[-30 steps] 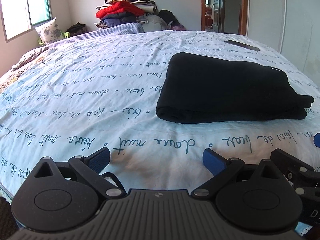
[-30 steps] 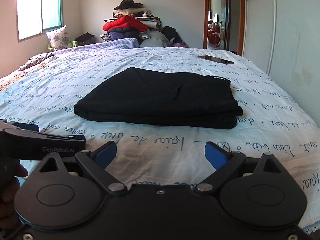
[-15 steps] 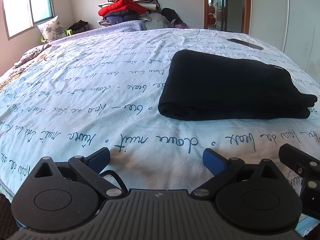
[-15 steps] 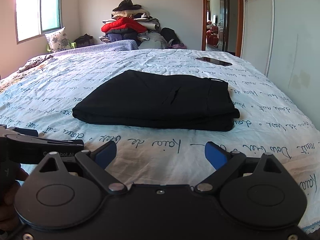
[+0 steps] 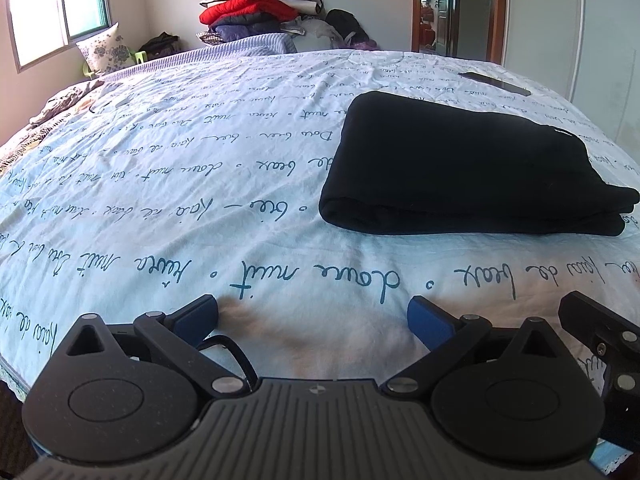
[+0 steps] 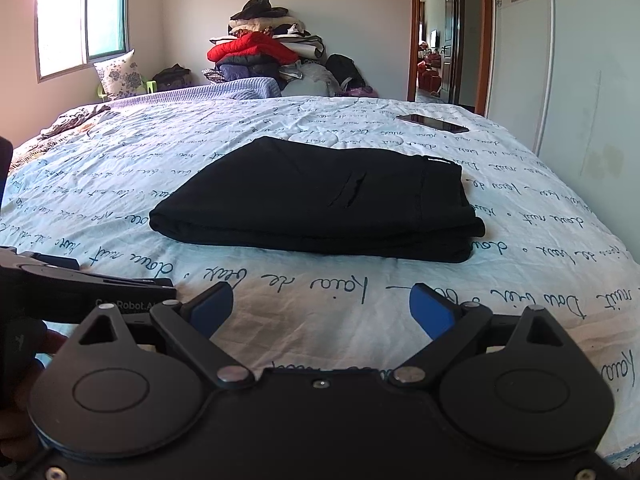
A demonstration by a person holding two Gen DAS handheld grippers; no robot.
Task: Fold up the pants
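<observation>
Plainly, the bed (image 6: 120, 184) filled both views, its script-printed sheet flat under everything. The pants (image 6: 320, 204) lay on it as a black, stacked rectangle, nearer the front edge than the head and somewhat toward the right edge, with the waistband end on the right and a rounded fold on the left. A phone (image 6: 432, 123) rested well beyond them near the far right edge. The clothes pile (image 6: 264, 52) stood past the head of the bed. The left gripper (image 5: 313, 318) was spread wide over the front edge, holding nothing and well apart from the pants. The right gripper (image 6: 321, 307) was likewise spread and empty, just short of them. By my judgement the folding was finished, with both tools clear of the cloth. The next move called for little: at most squaring the slightly uneven layers at the right end.
</observation>
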